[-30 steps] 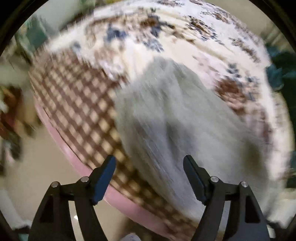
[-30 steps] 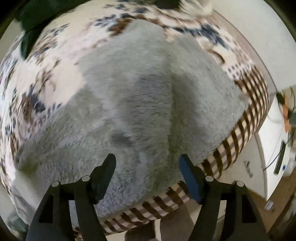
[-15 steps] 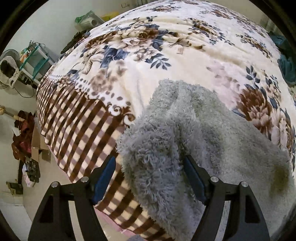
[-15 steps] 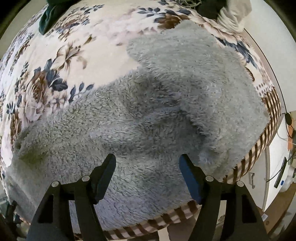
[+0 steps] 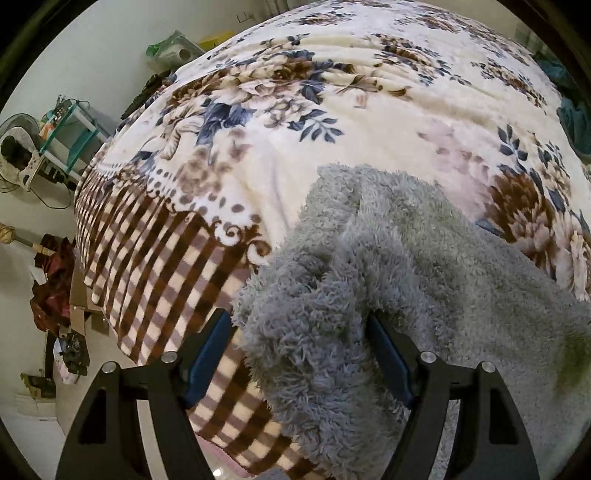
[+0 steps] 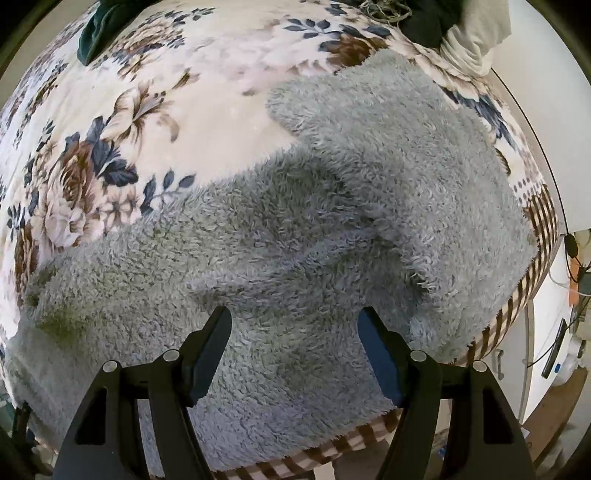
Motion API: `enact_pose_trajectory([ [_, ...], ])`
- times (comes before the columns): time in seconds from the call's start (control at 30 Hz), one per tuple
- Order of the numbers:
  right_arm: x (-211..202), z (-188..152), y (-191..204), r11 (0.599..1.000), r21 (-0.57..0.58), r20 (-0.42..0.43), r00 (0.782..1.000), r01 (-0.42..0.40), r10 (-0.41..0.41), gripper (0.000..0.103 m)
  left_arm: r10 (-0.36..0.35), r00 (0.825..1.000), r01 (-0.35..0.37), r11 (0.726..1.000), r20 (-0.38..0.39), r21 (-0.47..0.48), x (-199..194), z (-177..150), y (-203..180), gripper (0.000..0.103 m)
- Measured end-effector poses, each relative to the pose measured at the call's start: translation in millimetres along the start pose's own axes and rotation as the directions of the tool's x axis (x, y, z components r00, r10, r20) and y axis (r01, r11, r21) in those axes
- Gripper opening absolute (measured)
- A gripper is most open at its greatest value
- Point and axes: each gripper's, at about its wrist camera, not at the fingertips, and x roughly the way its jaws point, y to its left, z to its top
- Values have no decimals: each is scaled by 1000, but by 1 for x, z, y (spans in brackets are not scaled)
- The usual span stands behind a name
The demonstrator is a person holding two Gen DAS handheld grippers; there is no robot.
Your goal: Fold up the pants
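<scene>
The grey fleece pants (image 6: 332, 229) lie spread across the near part of a bed covered by a floral blanket (image 5: 369, 122) with a brown-and-cream checked border (image 5: 155, 266). In the right wrist view the garment fills most of the frame, reaching from the lower left edge up to a rounded end near the top right; its near edge hangs just over the checked border at the bed's front. The surface is rumpled, with a raised ridge running across the middle and a shaded hollow behind it. The right gripper (image 6: 294, 334) is spread wide and hovers over the fabric; its blue-padded fingers (image 6: 210, 343) show nothing clamped between them. In the left wrist view, one bunched end of the pants (image 5: 317, 350) rises up between the fingers of the left gripper (image 5: 297, 352), which is also wide open; the fleece fills the gap and reaches both pads, but it cannot be told whether the pads press on it. Beyond this bunch the garment runs off to the right across the blanket. A dark green cloth (image 6: 92, 33) lies at the far side of the bed, well apart from the pants. A teal shelf rack (image 5: 74, 129) stands on the floor to the left of the bed.
</scene>
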Motion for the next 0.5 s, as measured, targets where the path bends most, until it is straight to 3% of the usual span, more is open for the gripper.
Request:
enact_pose_trajectory([
  [0.17,9,-1,3,1000,6,-9,1000,1,-1,73,-3,1000,3,1000,-6,6,6,2,-1,74],
  [0.23,12,-2,3,1000,8,-15,1000,2,-2,73,-34,999,34,999,-31,-8,14,3,2,73],
  [0.27,14,-2,2,1000,9,-17,1000,2,-2,73,-93,994,90,995,-63,-42,22,2,8,59],
  [0.3,15,-3,2,1000,8,-19,1000,2,-1,73,-155,984,147,985,-85,-87,31,0,15,27],
  [0.33,16,-3,2,1000,7,-21,1000,3,-3,73,-212,972,199,972,-97,-124,38,-2,22,17],
  [0.5,10,-3,-10,1000,24,-12,1000,-7,7,73,-275,957,256,950,-89,-177,46,-7,44,21],
])
